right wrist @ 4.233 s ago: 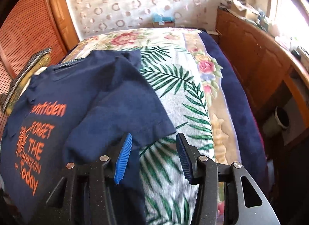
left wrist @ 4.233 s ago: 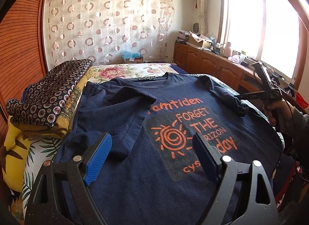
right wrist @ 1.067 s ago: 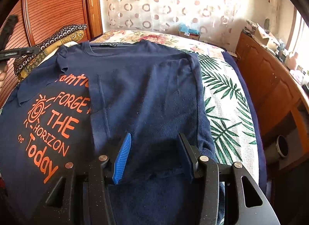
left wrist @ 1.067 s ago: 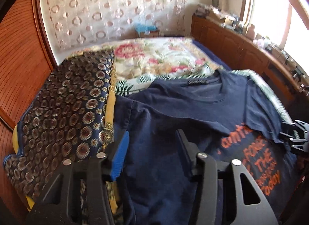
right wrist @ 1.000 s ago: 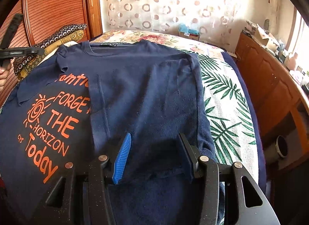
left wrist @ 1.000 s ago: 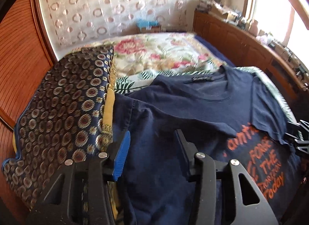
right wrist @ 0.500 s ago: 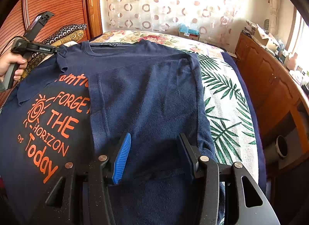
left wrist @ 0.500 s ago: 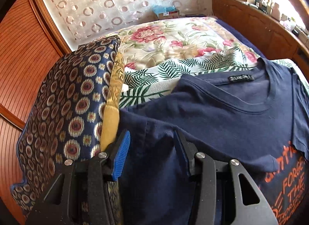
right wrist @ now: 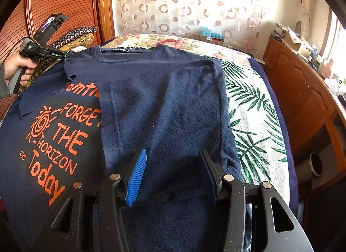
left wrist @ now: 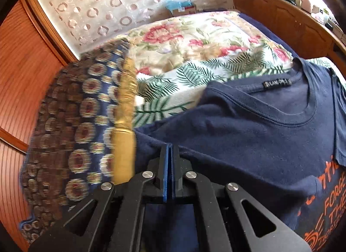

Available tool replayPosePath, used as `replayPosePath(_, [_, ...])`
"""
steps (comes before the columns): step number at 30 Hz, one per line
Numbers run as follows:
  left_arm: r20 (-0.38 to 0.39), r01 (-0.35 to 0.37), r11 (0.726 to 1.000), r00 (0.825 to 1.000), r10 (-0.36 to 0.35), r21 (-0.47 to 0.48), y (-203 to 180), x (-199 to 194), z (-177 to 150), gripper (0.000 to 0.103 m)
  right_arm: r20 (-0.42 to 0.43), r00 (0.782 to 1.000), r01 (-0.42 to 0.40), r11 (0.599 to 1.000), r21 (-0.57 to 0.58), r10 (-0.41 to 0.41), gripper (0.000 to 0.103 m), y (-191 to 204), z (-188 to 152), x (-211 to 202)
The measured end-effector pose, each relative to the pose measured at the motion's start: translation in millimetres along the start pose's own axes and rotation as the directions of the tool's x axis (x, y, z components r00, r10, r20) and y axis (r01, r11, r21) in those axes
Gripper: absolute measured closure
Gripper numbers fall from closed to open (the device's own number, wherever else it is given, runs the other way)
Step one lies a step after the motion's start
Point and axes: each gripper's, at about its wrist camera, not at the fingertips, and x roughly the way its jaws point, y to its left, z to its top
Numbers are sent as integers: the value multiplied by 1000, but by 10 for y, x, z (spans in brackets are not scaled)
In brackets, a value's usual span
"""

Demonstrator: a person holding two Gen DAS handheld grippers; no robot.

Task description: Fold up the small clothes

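A navy t-shirt (left wrist: 259,139) with orange print lies flat on the bed, collar toward the far end. Its right side (right wrist: 162,104) is folded over the print. My left gripper (left wrist: 169,150) has its jaws closing tight on the cloth at the shirt's left shoulder edge, which puckers at the tips. In the right wrist view that left gripper (right wrist: 66,56) pinches the shoulder, held by a hand (right wrist: 15,65). My right gripper (right wrist: 173,174) hangs open just above the folded-over panel, with nothing pressed between its pads.
A stack of folded patterned cloth (left wrist: 75,122) sits right beside the left shoulder, against the wooden wall panel (left wrist: 21,78). The floral and leaf bedsheet (right wrist: 248,111) shows to the right of the shirt. A wooden cabinet (right wrist: 302,91) runs along the bed's right side.
My left gripper moved in to the shirt's left shoulder and went from open to shut on the cloth there. The right gripper stayed still and open.
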Motion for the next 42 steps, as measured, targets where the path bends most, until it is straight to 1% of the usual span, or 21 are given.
replayPosePath(3, [80, -14, 1000, 997, 16, -22, 127, -271, 38, 101, 1, 1000, 2, 1000, -2, -2, 52, -4, 1, 3])
replayPosePath(5, [139, -2, 999, 990, 8, -39, 218, -514, 66, 101, 0, 1000, 2, 1000, -2, -2, 52, -4, -1, 3])
replayPosePath(9, [223, 18, 999, 975, -9, -38, 307, -917, 37, 101, 1, 1000, 2, 1000, -2, -2, 52, -3, -2, 2])
replayPosePath(13, [295, 62, 998, 954, -56, -10, 299, -1272, -142, 101, 2, 1000, 8, 1000, -3, -8, 52, -5, 6, -2])
replayPosePath(15, [316, 76, 997, 946, -74, 7, 258, -1354, -238, 101, 16, 1000, 24, 1000, 2, -24, 52, -10, 32, -27])
replayPosePath(16, [326, 85, 996, 942, -84, 12, 241, -1391, -288, 101, 27, 1000, 13, 1000, 14, -13, 52, -29, 59, -53])
replayPosePath(17, [333, 92, 996, 938, -92, 16, 230, -1423, -329, 101, 35, 999, 4, 1000, 25, -4, 52, -50, 99, -76])
replayPosePath(20, [349, 114, 993, 930, -115, 22, 190, -1486, -424, 101, 75, 997, 10, 1000, 30, -12, 52, -103, 281, -148])
replayPosePath(23, [360, 125, 992, 925, -127, 29, 163, -1512, -490, 101, 92, 995, 36, 999, 14, -37, 52, -180, 516, -89])
replayPosePath(29, [363, 156, 987, 919, -157, 31, 157, -1526, -675, 101, 29, 997, 74, 996, 39, -75, 52, -484, 909, 458])
replayPosePath(32, [359, 160, 987, 920, -160, 31, 146, -1496, -751, 101, -25, 997, 70, 992, 104, -68, 52, -626, 1021, 806])
replayPosePath(34, [354, 165, 986, 921, -164, 27, 156, -1461, -784, 101, -57, 995, 94, 986, 135, -87, 52, -687, 1115, 1005])
replayPosePath(38, [343, 169, 985, 924, -169, 30, 144, -1422, -825, 101, -53, 997, 65, 977, 201, -55, 52, -773, 1289, 1142])
replayPosePath(42, [338, 174, 984, 925, -174, 30, 125, -1380, -844, 101, -66, 995, 80, 984, 159, -70, 52, -705, 1369, 1234])
